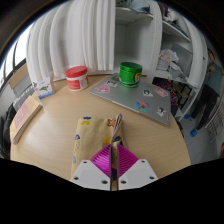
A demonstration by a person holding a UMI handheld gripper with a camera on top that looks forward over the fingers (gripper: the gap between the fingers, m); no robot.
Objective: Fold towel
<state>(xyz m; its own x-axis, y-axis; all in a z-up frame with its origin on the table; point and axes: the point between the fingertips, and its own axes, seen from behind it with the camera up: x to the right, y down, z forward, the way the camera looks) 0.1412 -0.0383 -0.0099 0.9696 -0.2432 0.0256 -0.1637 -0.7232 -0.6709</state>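
Beige fabric of the towel (92,138), patterned and bunched into a narrow strip, lay on the wooden counter (60,118) at lower centre of the frame. The hand-held gripper (113,152) pinched the towel's near end, its magenta pads (106,158) drawn close together on the cloth. A red container (77,77) stood at upper left and a green container (130,72) at upper centre. A grey laptop (136,99) with stickers lay below the green container. White curtains (70,38) hung behind.
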